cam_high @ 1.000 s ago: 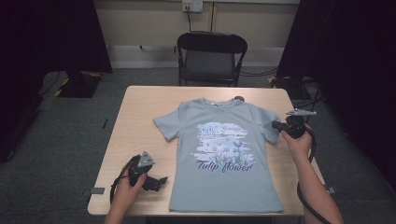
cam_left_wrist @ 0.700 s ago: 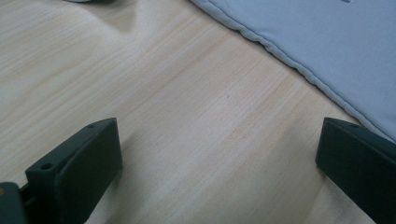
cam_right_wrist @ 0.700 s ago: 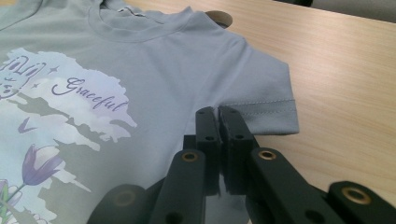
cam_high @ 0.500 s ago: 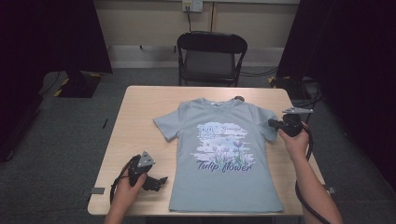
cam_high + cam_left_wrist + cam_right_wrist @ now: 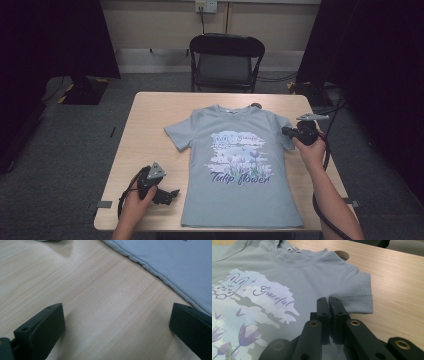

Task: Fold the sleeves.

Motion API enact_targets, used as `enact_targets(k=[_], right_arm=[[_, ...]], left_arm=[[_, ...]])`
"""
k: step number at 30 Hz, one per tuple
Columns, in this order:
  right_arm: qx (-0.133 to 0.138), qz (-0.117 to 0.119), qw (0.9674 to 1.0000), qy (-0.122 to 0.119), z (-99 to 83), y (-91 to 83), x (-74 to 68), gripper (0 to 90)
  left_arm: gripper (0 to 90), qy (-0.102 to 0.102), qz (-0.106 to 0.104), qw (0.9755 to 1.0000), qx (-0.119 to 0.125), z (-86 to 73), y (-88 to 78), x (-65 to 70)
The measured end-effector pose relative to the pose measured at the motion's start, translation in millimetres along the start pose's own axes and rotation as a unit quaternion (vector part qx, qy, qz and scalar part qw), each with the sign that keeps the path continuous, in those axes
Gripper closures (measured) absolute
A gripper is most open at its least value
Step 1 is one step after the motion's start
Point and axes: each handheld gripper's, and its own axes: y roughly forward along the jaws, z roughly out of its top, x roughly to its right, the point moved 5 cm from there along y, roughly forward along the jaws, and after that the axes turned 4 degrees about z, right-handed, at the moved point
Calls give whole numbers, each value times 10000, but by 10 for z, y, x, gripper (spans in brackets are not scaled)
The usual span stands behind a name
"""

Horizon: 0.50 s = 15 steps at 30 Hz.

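Note:
A light blue T-shirt (image 5: 240,165) with a tulip print lies flat, face up, on the wooden table (image 5: 150,130), collar toward the far edge. My left gripper (image 5: 172,194) rests on the table just left of the shirt's lower side edge. Its jaws stand wide open over bare wood (image 5: 117,312), and the shirt's hem (image 5: 175,262) lies beyond them. My right gripper (image 5: 286,131) is at the shirt's right sleeve. The right gripper view has its jaws shut (image 5: 328,300), tips over the sleeve (image 5: 359,300) near the armpit seam. Whether any cloth is pinched I cannot tell.
A black folding chair (image 5: 226,55) stands behind the table's far edge. A small round cable hole (image 5: 256,105) sits in the tabletop just past the collar. Black curtains hang on both sides. Bare wood lies left of the shirt and along its right side.
My right gripper has shifted slightly left, onto the right sleeve's edge. The left gripper and the shirt have stayed where they were.

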Motion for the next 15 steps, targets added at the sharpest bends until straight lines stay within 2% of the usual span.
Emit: enact_targets(k=[12,15], right_arm=[[-3,146,9999,-26,62,51,-116,871],[-46,168,9998,-94,79,90,-170,871]], left_arm=[[0,-1,0,10000,1,0,0,0],[0,-1,0,10000,-1,0,0,0]])
